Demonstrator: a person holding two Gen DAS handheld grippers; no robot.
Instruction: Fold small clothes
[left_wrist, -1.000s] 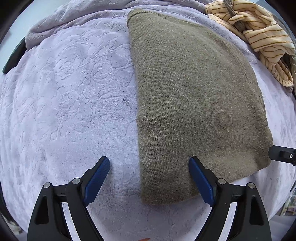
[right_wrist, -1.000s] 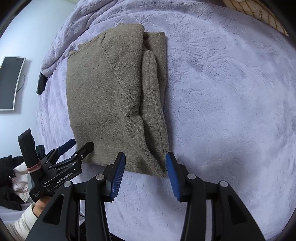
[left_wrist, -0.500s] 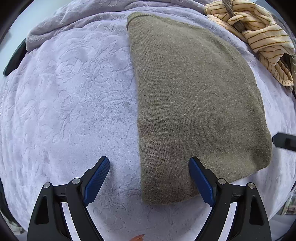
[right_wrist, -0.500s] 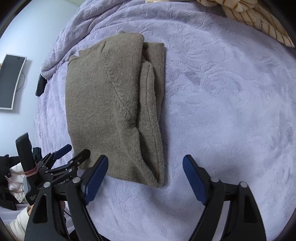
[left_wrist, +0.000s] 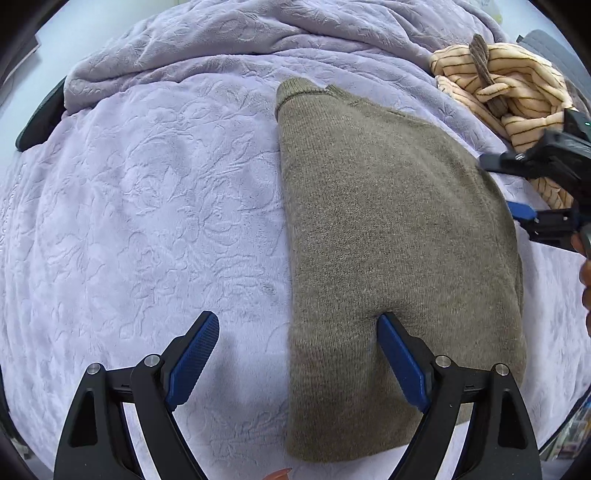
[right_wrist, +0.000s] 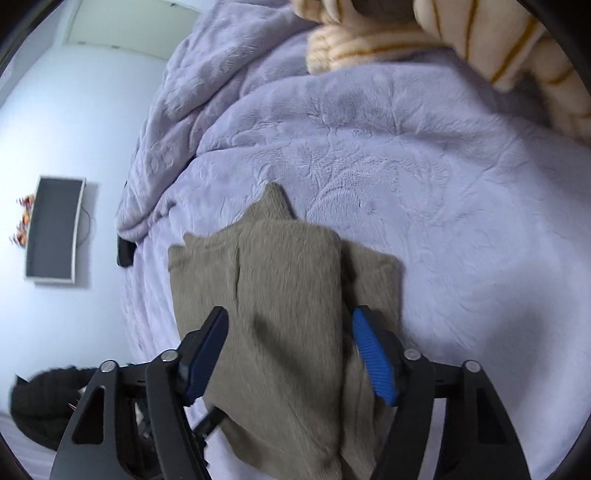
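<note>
Since a moment before, the right gripper (right_wrist: 288, 350) had slid over one blurry sweater (left_wrist: 399, 236), wide open, holding nothing. Left gripper (left_wrist: 295, 354) gaped, empty, one finger pressing the sweater on the blanket (left_wrist: 147, 206). One striped garment (left_wrist: 509, 88) was cut off.

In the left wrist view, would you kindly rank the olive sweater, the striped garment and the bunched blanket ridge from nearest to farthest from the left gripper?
1. Olive sweater: right at the left gripper, its left edge between the open jaws.
2. Striped garment: far right, past the sweater's collar end.
3. Bunched blanket ridge: across the top, farthest back.
</note>
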